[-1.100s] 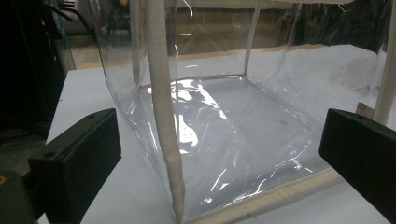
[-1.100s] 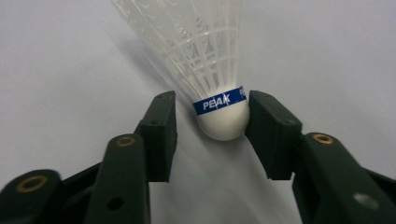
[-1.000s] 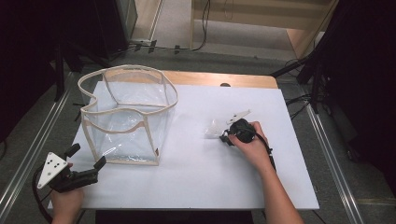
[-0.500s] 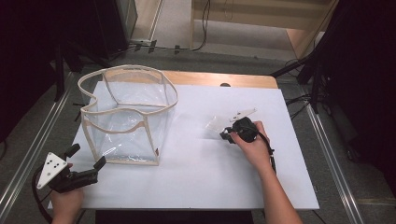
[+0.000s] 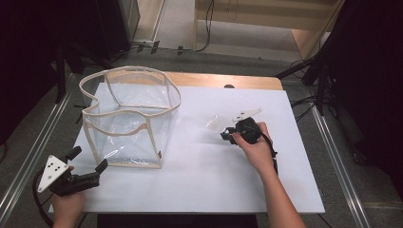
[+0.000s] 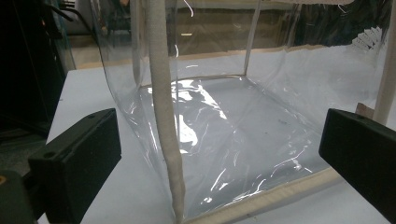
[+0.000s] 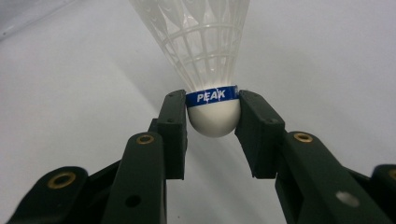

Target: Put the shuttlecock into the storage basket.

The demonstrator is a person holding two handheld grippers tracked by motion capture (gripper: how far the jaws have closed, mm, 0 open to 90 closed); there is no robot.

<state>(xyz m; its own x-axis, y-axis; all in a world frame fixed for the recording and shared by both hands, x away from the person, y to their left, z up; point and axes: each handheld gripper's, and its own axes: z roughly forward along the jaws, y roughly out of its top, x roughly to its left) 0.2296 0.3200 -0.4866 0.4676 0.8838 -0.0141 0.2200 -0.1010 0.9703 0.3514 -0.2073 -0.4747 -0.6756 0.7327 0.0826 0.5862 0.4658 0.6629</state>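
- High view: clear plastic bin with cream fabric trim [image 5: 130, 118] stands upright, mouth up, at the left half of the white worktop [image 5: 199, 185], near its far-left corner. The left gripper [image 5: 88, 161] rests at the near-left corner, jaws spread, empty, aimed at the bin, likely ready to steady it.
- High view: the right gripper [image 5: 228, 135] sits right of centre, holding a white plastic shuttlecock with a blue band [image 5: 216, 124] low over the worktop, skirt pointing toward the bin.
- Left gripper view: jaws wide apart, framing the bin's near corner seam [image 6: 163, 116]; nothing between them.
- Right gripper view: jaws pinch the shuttlecock's rounded cork [image 7: 214, 116] at the band; long axis runs straight ahead, skirt leading, cork toward the hand, a secure hold on the firm end.
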